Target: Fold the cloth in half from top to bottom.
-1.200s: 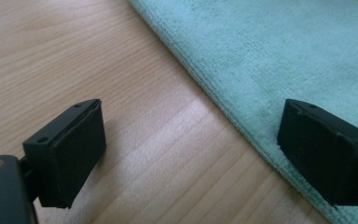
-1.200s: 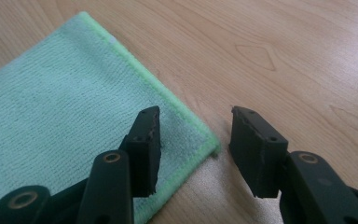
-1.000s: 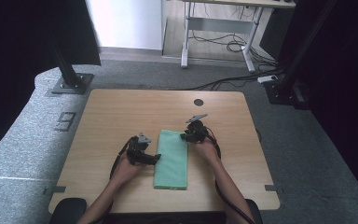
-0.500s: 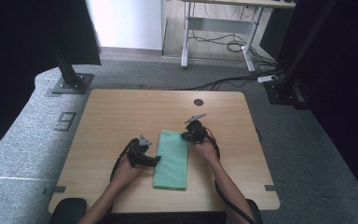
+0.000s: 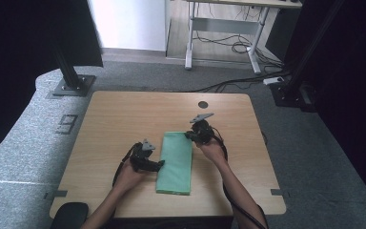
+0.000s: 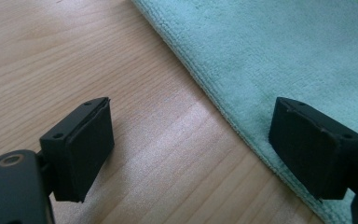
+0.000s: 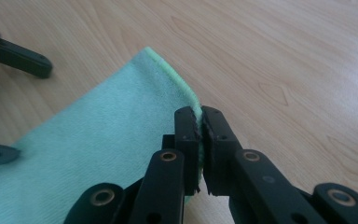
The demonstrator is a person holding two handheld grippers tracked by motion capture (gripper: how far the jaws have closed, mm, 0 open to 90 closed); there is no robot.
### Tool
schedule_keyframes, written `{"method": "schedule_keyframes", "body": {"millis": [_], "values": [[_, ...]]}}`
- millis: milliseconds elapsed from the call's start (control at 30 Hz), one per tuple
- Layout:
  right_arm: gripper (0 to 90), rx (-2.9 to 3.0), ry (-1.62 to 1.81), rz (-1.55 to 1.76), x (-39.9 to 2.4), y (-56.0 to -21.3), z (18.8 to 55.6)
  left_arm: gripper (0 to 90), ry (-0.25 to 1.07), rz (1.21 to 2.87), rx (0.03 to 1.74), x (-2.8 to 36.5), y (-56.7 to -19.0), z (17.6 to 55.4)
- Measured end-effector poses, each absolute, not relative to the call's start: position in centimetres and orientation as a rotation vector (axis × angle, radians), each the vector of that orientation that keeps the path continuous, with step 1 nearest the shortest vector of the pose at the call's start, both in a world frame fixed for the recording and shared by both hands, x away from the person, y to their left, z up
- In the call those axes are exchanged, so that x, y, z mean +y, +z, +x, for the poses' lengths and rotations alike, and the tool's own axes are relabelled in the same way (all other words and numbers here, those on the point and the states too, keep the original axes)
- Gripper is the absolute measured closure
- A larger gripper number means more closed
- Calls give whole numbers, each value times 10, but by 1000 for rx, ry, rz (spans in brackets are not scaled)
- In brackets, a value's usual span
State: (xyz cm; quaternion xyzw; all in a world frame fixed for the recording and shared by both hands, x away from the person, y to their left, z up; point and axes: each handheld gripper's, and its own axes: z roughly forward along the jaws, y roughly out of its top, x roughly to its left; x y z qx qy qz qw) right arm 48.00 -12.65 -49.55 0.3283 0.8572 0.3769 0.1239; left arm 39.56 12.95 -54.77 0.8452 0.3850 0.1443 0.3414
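On the wooden table [image 5: 124, 114], a folded green cloth [image 5: 175, 162] lies as a long strip running near-to-far, roughly at the middle of the tabletop, closer to the person's edge. Right gripper [image 5: 194, 135] sits at the cloth's far right corner; in the right gripper view its jaws are pressed together with the cloth's hemmed edge [image 7: 186, 91] pinched between the pads, and that corner is raised a little off the wood, fabric sloping down and away to the left of the frame. Jaws have just been closing, cloth between them. Left gripper [image 5: 159, 164] is at the cloth's left long edge, about midway along it, low over the table. Left gripper view: jaws spread wide, one pad [image 6: 86, 144] over bare wood, the other pad [image 6: 314, 144] over the cloth's edge, so the hem runs diagonally through the gap. Nothing clamped there; pads not pressing on fabric, though the jaws have just been narrowing slightly. Can't tell whether the pad over the cloth touches it or hovers just above. Both forearms enter from the near edge of the table, one on each side of the cloth. Cables trail back from each gripper toward the person. Near end of the cloth lies flat, close to the table's front edge.
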Motion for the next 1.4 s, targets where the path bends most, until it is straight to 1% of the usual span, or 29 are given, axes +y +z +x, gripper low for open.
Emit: {"method": "schedule_keyframes", "body": {"millis": [367, 700, 1000, 1400], "values": [[851, 2483, 1186, 856, -130, -465, 449, 138, 380, 2195, 1012, 129, -548, 395], [850, 2496, 1236, 763, -136, -455, 416, 138, 380, 2194, 1013, 129, -548, 395], [850, 2522, 1278, 723, -142, -458, 389, 139, 380, 2193, 1015, 129, -548, 395], [849, 2587, 1297, 687, -147, -479, 354, 140, 382, 2191, 1020, 129, -548, 394]]}}
